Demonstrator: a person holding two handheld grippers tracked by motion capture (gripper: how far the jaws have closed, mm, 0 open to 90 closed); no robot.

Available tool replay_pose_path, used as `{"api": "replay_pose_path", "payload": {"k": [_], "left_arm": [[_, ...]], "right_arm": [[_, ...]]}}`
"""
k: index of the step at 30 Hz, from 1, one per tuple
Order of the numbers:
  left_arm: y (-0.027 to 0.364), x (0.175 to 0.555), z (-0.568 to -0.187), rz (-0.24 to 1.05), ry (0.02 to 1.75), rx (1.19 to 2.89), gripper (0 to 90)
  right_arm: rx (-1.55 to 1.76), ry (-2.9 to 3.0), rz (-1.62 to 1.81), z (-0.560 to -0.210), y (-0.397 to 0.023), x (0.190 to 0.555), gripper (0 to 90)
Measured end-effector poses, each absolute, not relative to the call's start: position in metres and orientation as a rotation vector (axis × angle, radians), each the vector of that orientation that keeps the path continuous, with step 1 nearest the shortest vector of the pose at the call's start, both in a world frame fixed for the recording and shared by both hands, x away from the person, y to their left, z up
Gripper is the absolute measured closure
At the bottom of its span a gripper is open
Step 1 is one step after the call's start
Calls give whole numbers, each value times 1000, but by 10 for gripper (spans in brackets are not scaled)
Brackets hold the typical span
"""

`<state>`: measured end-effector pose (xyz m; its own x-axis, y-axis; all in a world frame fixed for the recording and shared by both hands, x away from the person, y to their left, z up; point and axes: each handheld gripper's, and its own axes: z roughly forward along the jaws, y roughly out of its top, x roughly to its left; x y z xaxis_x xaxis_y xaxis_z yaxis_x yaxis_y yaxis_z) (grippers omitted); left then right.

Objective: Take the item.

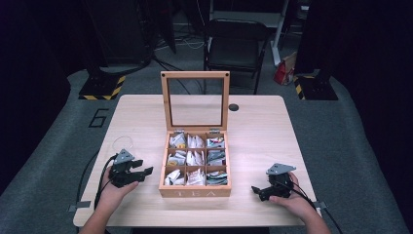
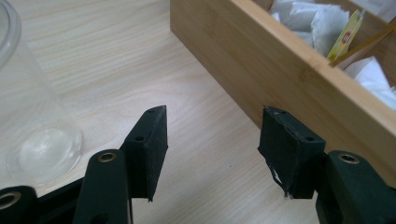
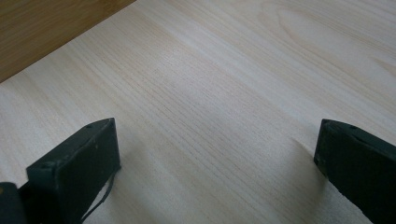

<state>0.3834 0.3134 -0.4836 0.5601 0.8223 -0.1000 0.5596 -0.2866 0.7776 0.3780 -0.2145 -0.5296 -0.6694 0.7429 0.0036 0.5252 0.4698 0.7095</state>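
Note:
A wooden tea box (image 1: 195,191) stands in the middle of the table, its glass-paned lid (image 1: 196,100) raised upright. Several compartments hold tea bags (image 1: 195,158). My left gripper (image 1: 142,166) rests left of the box, open, with nothing between its jaws. In the left gripper view the gripper (image 2: 215,109) points at bare table beside the box wall (image 2: 261,60), with tea bags (image 2: 308,18) showing over the rim. A clear glass (image 2: 32,116) stands to its left. My right gripper (image 1: 258,193) lies right of the box, open wide and empty over bare wood (image 3: 217,123).
The glass (image 1: 121,144) sits on the table just beyond my left hand. A small black disc (image 1: 234,107) lies at the back right of the table. A black chair (image 1: 236,46) stands behind the table. A box wall (image 3: 42,28) is at the right gripper view's upper left.

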Motion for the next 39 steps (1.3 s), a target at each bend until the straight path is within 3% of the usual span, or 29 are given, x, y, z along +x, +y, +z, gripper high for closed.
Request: {"api": "replay_pose_path", "payload": {"k": [17, 39], "left_arm": [[313, 388, -464, 409, 1123, 1938, 465], [294, 396, -433, 423, 1018, 1973, 525]], "right_arm": [[1074, 2419, 1006, -530, -215, 378, 0], [1073, 2420, 1006, -530, -215, 378, 0]]}}
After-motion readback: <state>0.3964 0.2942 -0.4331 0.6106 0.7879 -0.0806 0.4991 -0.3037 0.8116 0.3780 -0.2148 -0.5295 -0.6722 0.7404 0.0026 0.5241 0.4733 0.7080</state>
